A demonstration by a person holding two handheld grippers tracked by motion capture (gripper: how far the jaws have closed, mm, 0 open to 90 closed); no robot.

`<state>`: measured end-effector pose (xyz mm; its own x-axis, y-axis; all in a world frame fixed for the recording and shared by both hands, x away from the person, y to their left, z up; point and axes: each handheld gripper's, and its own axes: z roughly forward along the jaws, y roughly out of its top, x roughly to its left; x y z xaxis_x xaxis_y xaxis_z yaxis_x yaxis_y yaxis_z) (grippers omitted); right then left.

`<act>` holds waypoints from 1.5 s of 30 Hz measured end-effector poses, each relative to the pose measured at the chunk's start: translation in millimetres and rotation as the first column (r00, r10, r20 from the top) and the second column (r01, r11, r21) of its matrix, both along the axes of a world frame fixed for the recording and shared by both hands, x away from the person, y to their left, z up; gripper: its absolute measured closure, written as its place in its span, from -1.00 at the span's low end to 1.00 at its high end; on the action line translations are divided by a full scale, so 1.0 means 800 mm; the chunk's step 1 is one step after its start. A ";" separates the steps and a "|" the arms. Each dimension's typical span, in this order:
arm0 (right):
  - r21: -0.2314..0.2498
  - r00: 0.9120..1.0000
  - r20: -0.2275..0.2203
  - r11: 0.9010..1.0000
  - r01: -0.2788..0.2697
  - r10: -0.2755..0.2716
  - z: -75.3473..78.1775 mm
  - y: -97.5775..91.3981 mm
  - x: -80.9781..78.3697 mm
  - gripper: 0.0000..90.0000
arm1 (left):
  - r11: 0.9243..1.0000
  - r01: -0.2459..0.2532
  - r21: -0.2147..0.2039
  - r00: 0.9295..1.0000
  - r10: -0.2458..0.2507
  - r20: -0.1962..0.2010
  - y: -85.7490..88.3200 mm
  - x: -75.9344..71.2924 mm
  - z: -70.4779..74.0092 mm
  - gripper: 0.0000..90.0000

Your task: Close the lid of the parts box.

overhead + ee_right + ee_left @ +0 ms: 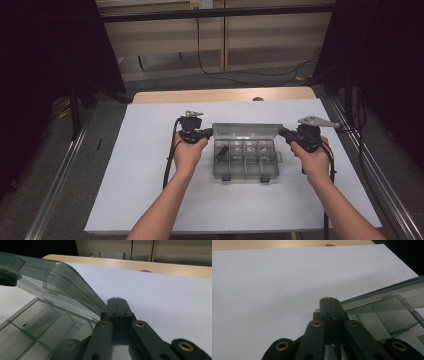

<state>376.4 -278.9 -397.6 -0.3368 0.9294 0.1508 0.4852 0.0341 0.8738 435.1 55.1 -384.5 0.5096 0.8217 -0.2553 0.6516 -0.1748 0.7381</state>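
While both hands sit at the ends of the box, the scene reads as follows, biggest thing first.

Table: a wooden top (222, 95) shows as a tan strip along the far edge, with a small dark round spot near its middle.

White sheet: a large pale sheet (150, 190) covers nearly all of the table; everything below rests on it.

Compartment box: a clear grey-green plastic box (245, 162) lies at the middle of the sheet, between the two grippers, its long side facing the person. Dividers split it into several cells, and two dark latches sit on its near edge.

Lid: the hinged lid (245, 131) stands raised along the far side of the box, tilted back; the right gripper view shows it (60, 280) slanting up over the open cells.

Left hand: it (189, 152) comes in from below and holds its tool just left of the box.

Right hand: it (314, 159) holds its tool just right of the box.

Left gripper: the left gripper (330, 300) has its jaws pressed together, nothing between them; its tip lies at the left end of the lid, close enough that contact cannot be told.

Right gripper: the right gripper (118, 300) likewise has its jaws together and empty, its tip just beside the right end of the lid.

Small parts: a dark piece (223, 150) lies in a left cell; the rest are too small to make out.
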 end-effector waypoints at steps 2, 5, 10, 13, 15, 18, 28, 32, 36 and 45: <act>-0.002 1.000 0.003 1.000 -0.001 0.001 0.000 0.000 -0.001 1.00 | 1.000 0.000 0.000 1.000 0.000 0.000 0.000 0.000 0.000 1.00; 0.002 1.000 0.003 1.000 0.001 -0.001 -0.001 0.000 -0.003 1.00 | 1.000 0.005 0.003 1.000 -0.005 -0.002 0.001 -0.002 0.000 1.00; 0.001 1.000 0.009 1.000 -0.006 0.006 -0.003 0.000 -0.007 1.00 | 1.000 0.011 -0.006 1.000 -0.011 -0.006 0.002 -0.004 -0.001 1.00; 0.007 1.000 0.004 1.000 -0.012 0.012 -0.004 -0.001 -0.009 1.00 | 1.000 0.017 -0.011 1.000 -0.017 -0.011 0.003 -0.005 -0.002 1.00; -0.011 1.000 0.008 1.000 -0.015 0.015 -0.005 0.000 -0.012 1.00 | 1.000 0.019 -0.005 1.000 -0.019 -0.011 0.003 -0.006 -0.002 1.00; -0.016 1.000 0.007 1.000 -0.019 0.019 -0.006 0.001 -0.013 1.00 | 1.000 0.022 -0.005 1.000 -0.022 -0.012 0.004 -0.007 -0.003 1.00; -0.033 1.000 0.009 0.999 -0.029 0.029 -0.009 0.001 -0.019 1.00 | 0.999 0.038 -0.003 0.999 -0.038 -0.013 0.006 -0.013 -0.006 1.00; -0.036 0.999 0.006 0.999 -0.032 0.032 -0.011 0.002 -0.022 1.00 | 0.999 0.043 -0.009 0.999 -0.044 -0.020 0.008 -0.015 -0.008 1.00; -0.032 0.999 0.006 0.999 -0.037 0.037 -0.014 0.001 -0.025 1.00 | 0.999 0.048 -0.013 0.999 -0.049 -0.019 0.008 -0.016 -0.009 1.00; -0.028 0.999 -0.001 0.999 -0.044 0.044 -0.018 0.000 -0.028 1.00 | 0.998 0.062 -0.004 0.998 -0.062 -0.022 0.009 -0.020 -0.012 1.00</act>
